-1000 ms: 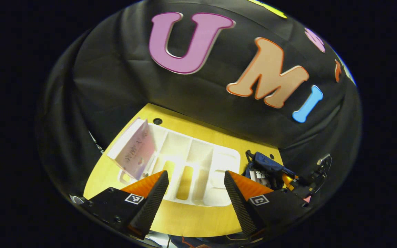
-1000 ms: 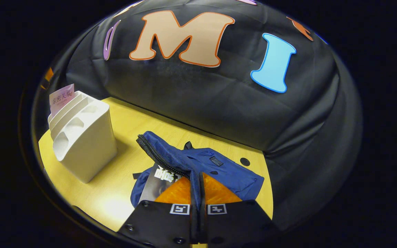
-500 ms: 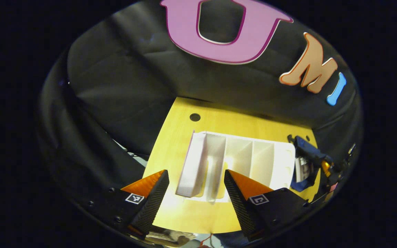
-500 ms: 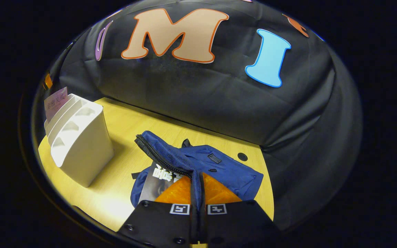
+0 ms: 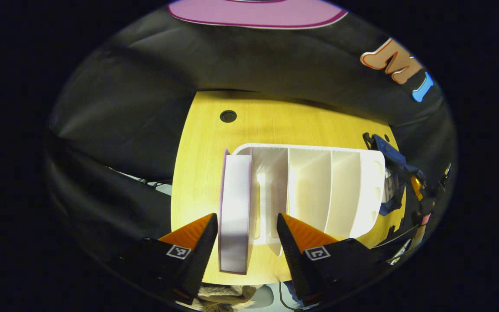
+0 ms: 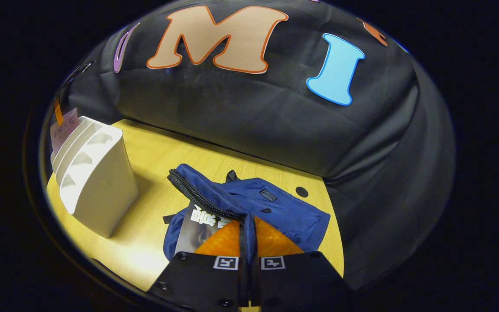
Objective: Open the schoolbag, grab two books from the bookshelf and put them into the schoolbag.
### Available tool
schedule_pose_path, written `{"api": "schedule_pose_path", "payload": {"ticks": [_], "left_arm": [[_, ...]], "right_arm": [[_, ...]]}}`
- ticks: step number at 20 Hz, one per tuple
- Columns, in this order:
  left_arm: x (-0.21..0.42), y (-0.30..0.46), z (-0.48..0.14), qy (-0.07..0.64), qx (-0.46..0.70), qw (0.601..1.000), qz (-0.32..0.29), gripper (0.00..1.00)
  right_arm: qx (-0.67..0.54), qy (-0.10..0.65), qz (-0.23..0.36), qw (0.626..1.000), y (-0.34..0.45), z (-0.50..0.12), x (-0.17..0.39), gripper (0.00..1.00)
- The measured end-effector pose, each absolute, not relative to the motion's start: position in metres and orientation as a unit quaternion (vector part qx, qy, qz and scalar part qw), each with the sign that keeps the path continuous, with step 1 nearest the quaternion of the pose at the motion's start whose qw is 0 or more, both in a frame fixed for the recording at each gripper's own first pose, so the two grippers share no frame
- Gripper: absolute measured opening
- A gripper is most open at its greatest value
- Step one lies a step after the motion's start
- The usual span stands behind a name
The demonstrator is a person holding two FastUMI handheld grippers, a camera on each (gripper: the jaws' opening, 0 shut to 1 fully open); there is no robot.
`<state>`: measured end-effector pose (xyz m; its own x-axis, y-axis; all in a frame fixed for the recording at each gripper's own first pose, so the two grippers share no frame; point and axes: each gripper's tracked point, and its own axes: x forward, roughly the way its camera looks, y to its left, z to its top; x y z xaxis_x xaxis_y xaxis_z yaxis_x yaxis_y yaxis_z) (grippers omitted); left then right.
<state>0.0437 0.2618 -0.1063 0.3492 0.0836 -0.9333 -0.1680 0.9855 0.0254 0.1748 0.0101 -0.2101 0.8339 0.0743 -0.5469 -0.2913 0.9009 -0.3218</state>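
Seen from above in the left gripper view, the white bookshelf point(image 5: 319, 182) holds one book point(image 5: 234, 208) upright in its leftmost slot, page edges up. My left gripper point(image 5: 246, 225) is open just above that book, one finger on each side. At the right edge lies the blue schoolbag point(image 5: 388, 151). In the right gripper view my right gripper point(image 6: 248, 227) is shut on the schoolbag's point(image 6: 275, 208) zipped flap and holds it lifted. A dark book point(image 6: 199, 225) lies inside the opening. The bookshelf point(image 6: 98, 182) stands at the left with the pink book point(image 6: 63, 128) at its far end.
Everything rests on a yellow wooden table point(image 5: 275, 121) with a round cable hole point(image 5: 228, 116) behind the bookshelf. Another hole point(image 6: 302, 191) lies beside the bag. Black cloth walls close in the back and sides; the table's front edge is near.
My left gripper has swung left and down over the bookshelf, bringing the standing book between its open fingers. The right gripper keeps the bag flap raised, almost still.
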Motion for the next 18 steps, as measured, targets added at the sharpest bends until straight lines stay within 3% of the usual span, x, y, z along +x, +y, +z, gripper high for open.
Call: {"api": "schedule_pose_path", "payload": {"ticks": [1,2,5,18], "left_arm": [[0.047,0.261,-0.110,0.573,-0.038,0.816,0.074,0.72],[0.049,0.264,-0.115,0.578,-0.037,0.812,0.075,0.71],[0.050,0.262,-0.128,0.597,-0.044,0.797,0.076,0.35],[0.055,0.247,-0.140,0.613,-0.036,0.785,0.079,0.31]], "right_arm": [[-0.201,0.272,0.098,0.936,0.011,-0.209,0.175,0.05],[-0.201,0.272,0.098,0.936,0.011,-0.210,0.174,0.05],[-0.200,0.273,0.096,0.936,0.010,-0.210,0.174,0.05],[-0.197,0.272,0.097,0.937,0.011,-0.212,0.172,0.05]]}}
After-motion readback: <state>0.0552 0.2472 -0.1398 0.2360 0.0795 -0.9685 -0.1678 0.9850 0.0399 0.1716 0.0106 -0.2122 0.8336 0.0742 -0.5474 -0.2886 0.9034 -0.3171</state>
